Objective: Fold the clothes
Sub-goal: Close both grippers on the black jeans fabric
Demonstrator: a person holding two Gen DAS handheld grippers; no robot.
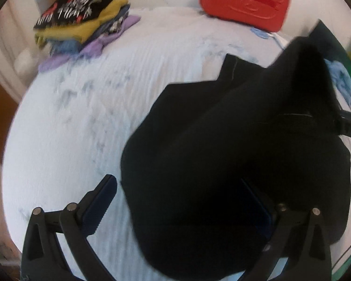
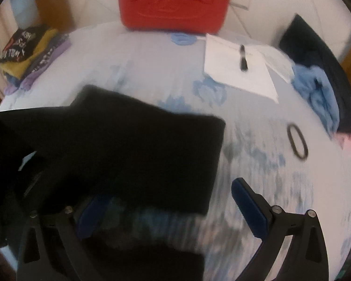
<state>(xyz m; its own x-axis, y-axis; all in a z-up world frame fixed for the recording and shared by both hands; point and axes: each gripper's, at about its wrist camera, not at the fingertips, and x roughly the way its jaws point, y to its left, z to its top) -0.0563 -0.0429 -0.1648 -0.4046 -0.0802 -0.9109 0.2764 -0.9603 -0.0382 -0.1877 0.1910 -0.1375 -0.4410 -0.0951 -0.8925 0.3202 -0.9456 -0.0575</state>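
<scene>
A black garment (image 1: 234, 140) lies partly folded on the white, blue-printed bedspread (image 1: 82, 117). My left gripper (image 1: 176, 182) hangs over its near left edge, jaws wide apart. One finger (image 1: 103, 201) is over bare bedspread and the other is at the dark cloth; neither pad presses on it. In the right wrist view the same black garment (image 2: 140, 145) fills the left half. My right gripper (image 2: 167, 193) is open at its near right corner. Its left finger (image 2: 91, 215) is by the cloth's edge and its right finger (image 2: 248, 206) stands over the bedspread (image 2: 280, 187). Both views are blurred.
A stack of folded clothes (image 1: 82, 21) sits at the bed's far left corner. A red zipped case (image 2: 173, 2) stands at the far edge. White paper with a pen (image 2: 238, 70), a black hair band (image 2: 297, 142) and crumpled blue cloth (image 2: 320, 93) lie to the right.
</scene>
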